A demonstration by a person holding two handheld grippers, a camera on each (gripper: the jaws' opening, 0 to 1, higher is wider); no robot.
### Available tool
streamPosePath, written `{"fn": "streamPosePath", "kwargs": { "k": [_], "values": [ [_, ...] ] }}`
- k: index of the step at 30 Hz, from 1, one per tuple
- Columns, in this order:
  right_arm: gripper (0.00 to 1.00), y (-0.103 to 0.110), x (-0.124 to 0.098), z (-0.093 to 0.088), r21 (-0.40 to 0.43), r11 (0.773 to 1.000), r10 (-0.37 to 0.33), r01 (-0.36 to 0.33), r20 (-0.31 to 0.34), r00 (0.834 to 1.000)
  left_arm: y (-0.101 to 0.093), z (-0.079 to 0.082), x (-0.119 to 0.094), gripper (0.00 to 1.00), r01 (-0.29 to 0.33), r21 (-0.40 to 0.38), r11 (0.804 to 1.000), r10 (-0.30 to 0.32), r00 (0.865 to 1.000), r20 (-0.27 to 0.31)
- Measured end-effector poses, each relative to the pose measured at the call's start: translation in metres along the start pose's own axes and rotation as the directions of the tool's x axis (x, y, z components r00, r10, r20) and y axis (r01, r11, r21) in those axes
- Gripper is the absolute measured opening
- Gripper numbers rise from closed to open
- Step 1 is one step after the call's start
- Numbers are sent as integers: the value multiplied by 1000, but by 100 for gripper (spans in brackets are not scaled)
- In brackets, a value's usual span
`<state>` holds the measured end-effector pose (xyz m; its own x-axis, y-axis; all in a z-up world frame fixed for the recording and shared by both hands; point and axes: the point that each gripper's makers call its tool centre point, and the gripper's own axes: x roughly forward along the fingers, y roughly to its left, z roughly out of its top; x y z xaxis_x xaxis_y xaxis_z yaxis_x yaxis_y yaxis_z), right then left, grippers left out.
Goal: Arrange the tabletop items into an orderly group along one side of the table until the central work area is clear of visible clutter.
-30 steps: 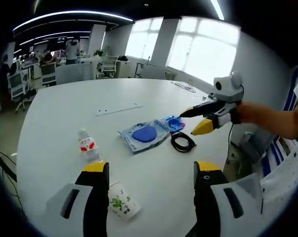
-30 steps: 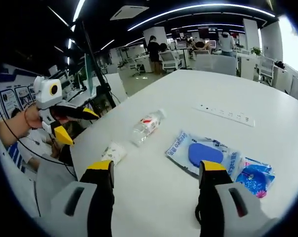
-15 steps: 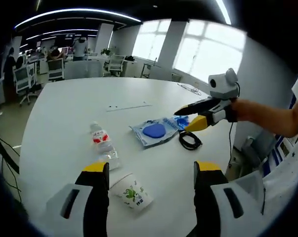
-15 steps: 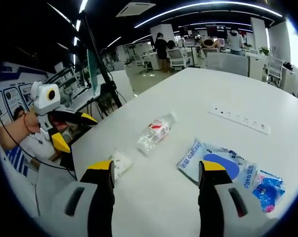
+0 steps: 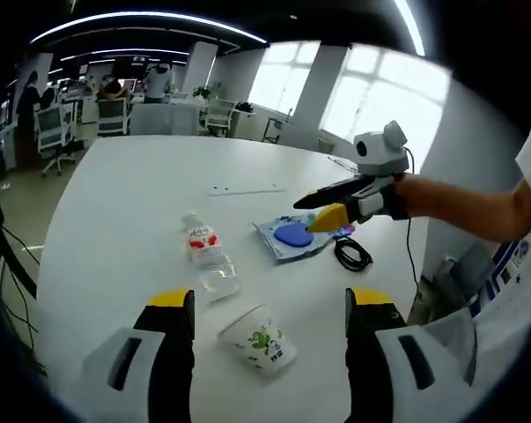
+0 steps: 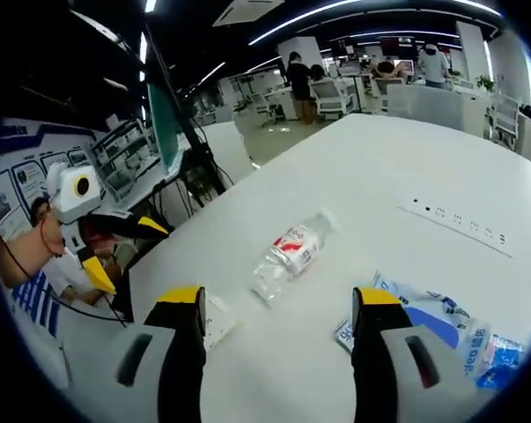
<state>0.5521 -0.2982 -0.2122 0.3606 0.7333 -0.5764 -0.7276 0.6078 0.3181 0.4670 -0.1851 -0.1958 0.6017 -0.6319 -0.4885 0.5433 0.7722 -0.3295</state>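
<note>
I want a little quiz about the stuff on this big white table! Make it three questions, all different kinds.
1. True or false: the water bottle stands upright.
2. Which lies nearest the left gripper? A) paper cup B) black cable C) blue packet
3. Fill in: the bottle's label is white and ____.

Key: 1 false, it lies on its side. 2 A. 3 red.

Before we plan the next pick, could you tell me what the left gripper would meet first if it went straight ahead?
Probably the paper cup lying between the left gripper jaws, though depth is uncertain.
</note>
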Motion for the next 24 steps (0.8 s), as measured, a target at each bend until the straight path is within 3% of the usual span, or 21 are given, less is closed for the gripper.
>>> {"fn": "streamPosePath", "kwargs": {
  "k": [16,24],
  "values": [
    [67,-23,66,28,114,991,70,-73,27,997,19,-7,12,70,4,-45,999,-4,1000,13],
    [66,-40,98,39,213,971,100,-107,40,994,25,-13,17,70,4,-67,998,-3,1000,9]
  ]
}}
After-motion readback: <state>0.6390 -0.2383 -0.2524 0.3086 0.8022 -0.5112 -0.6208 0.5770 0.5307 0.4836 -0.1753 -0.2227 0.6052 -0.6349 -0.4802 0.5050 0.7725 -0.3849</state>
